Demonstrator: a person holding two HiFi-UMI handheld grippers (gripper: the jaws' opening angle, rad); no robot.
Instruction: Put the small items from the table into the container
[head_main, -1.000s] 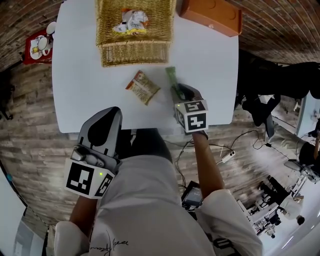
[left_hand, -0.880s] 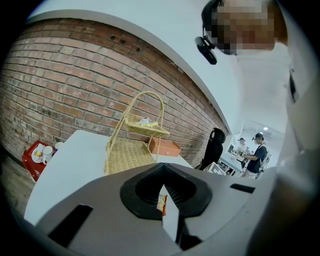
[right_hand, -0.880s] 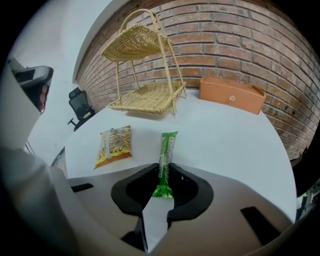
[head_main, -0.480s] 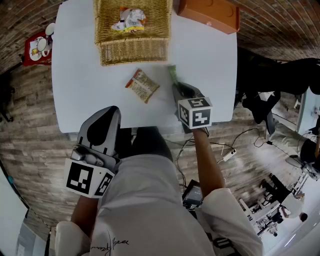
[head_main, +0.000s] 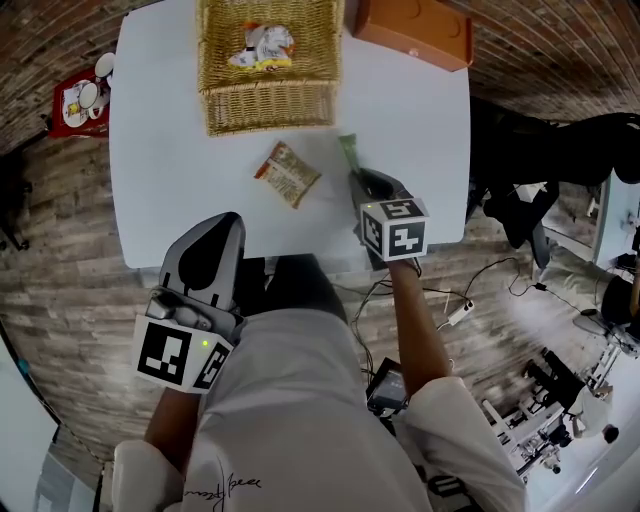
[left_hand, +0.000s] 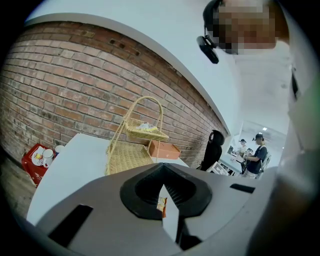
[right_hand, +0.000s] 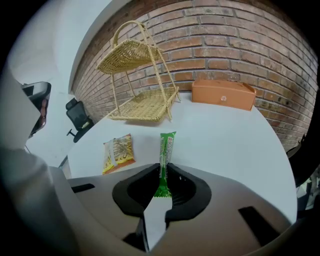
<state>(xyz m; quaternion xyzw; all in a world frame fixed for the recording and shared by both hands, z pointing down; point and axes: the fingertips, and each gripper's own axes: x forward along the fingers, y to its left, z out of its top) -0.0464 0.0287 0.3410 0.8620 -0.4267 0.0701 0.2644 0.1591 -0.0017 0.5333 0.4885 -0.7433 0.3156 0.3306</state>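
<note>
A green stick packet lies on the white table, its far end showing ahead of my right gripper. That gripper is shut on the packet's near end, which is pinched between the pads. An orange and yellow snack packet lies flat just left of it. The two-tier wicker basket stands at the table's far side, with one packet in its upper tier. My left gripper hangs shut and empty off the table's near edge.
An orange box sits at the table's far right corner, right of the basket. A red tray with cups lies on the wooden floor to the left. Cables and an office chair are on the floor to the right.
My right gripper has shifted slightly and rolled a little while staying at the green packet's near end. The left gripper and the snack packet have not moved.
</note>
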